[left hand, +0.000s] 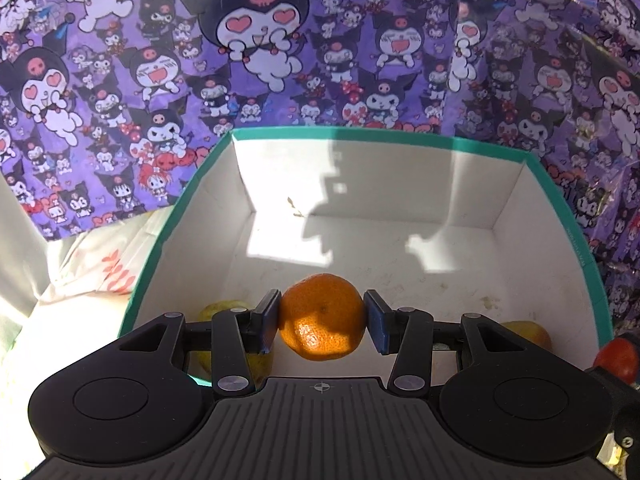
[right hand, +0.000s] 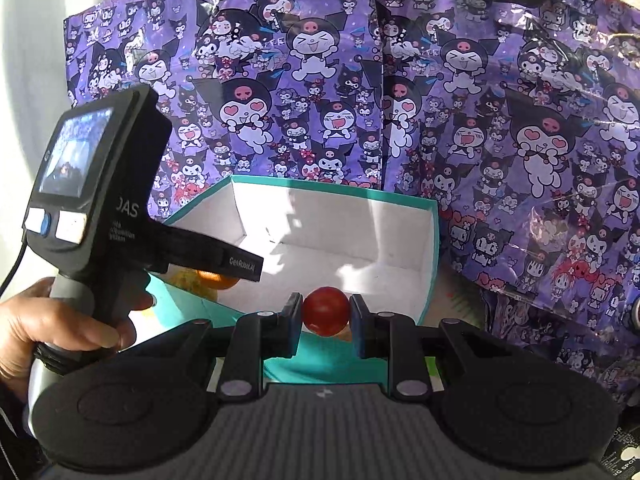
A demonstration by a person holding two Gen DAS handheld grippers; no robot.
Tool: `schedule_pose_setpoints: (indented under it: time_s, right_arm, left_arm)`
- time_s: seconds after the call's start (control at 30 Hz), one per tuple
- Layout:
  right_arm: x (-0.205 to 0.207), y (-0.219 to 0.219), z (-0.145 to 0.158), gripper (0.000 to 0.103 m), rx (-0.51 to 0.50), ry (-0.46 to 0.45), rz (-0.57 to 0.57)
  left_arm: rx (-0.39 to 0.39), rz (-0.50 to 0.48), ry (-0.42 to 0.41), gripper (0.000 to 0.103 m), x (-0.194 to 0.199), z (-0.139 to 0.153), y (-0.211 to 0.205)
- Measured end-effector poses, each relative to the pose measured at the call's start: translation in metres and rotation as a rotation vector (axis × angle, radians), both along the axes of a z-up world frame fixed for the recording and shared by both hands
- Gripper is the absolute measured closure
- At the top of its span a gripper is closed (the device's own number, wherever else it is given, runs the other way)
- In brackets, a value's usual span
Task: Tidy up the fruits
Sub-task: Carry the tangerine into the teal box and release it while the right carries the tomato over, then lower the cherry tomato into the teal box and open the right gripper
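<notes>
A: What is seen from the left wrist?

B: An orange (left hand: 322,317) is held tight between the two pads of the left gripper (left hand: 322,326). It is held up over the near part of a white box with a teal rim (left hand: 348,133). Sun patches and a dark shadow are spread on the box floor. Two yellow-green fruits are seen low in the box, one (left hand: 218,312) behind the left finger and one (left hand: 528,334) behind the right finger. A small red fruit (left hand: 618,358) is seen at the far right edge, just outside the box wall. A purple cartoon bag (left hand: 280,48) is stood behind the box. A white plastic bag with an orange leaf print (left hand: 116,276) is laid to the left of the box.

A: And from the right wrist?

B: The small red fruit (right hand: 326,311) is pinched between the narrow pads of the right gripper (right hand: 326,318). It is held just in front of the box's near teal wall (right hand: 320,360). The left gripper's black body with a small screen (right hand: 86,184) is seen on the left, held by a hand (right hand: 60,328) and pointed down into the box. A bit of the orange (right hand: 216,280) is seen under its fingers. The same purple bag (right hand: 480,100) is spread behind everything.
</notes>
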State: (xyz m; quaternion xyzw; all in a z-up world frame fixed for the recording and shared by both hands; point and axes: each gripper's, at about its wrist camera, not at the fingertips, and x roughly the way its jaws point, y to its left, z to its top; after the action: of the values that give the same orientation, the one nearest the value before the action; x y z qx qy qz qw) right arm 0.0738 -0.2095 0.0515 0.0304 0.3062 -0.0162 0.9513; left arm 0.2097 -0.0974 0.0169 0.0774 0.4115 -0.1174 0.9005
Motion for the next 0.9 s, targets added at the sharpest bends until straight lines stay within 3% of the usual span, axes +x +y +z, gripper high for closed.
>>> schedule_pose_setpoints:
  time_s: [0.2, 0.23, 0.3, 0.37, 0.53, 0.73, 0.9]
  right_arm:
    - [0.002, -0.001, -0.001, 0.079, 0.000, 0.002, -0.007]
    - [0.002, -0.001, -0.001, 0.079, -0.003, 0.003, -0.008]
    - [0.003, -0.002, 0.000, 0.079, -0.002, -0.001, -0.013]
    - [0.003, -0.002, 0.000, 0.079, -0.003, -0.002, -0.016]
    - [0.005, -0.004, 0.000, 0.079, -0.008, -0.008, -0.027]
    - [0.015, -0.007, -0.007, 0.079, -0.010, 0.005, -0.048]
    - [0.026, -0.006, -0.016, 0.079, -0.024, 0.013, -0.057]
  left_arm:
    - [0.015, -0.013, -0.026, 0.050, -0.001, -0.003, -0.003]
    - [0.013, -0.016, -0.035, 0.048, -0.002, -0.001, -0.003]
    - [0.003, -0.019, -0.060, 0.033, -0.005, 0.003, -0.003]
    - [0.000, -0.012, -0.087, 0.030, -0.009, 0.009, -0.001]
    - [-0.020, 0.011, -0.101, 0.029, -0.027, 0.024, 0.010]
    - [-0.087, 0.113, -0.096, 0.022, -0.070, 0.039, 0.040]
    - [-0.082, 0.154, -0.100, 0.021, -0.101, 0.039, 0.049]
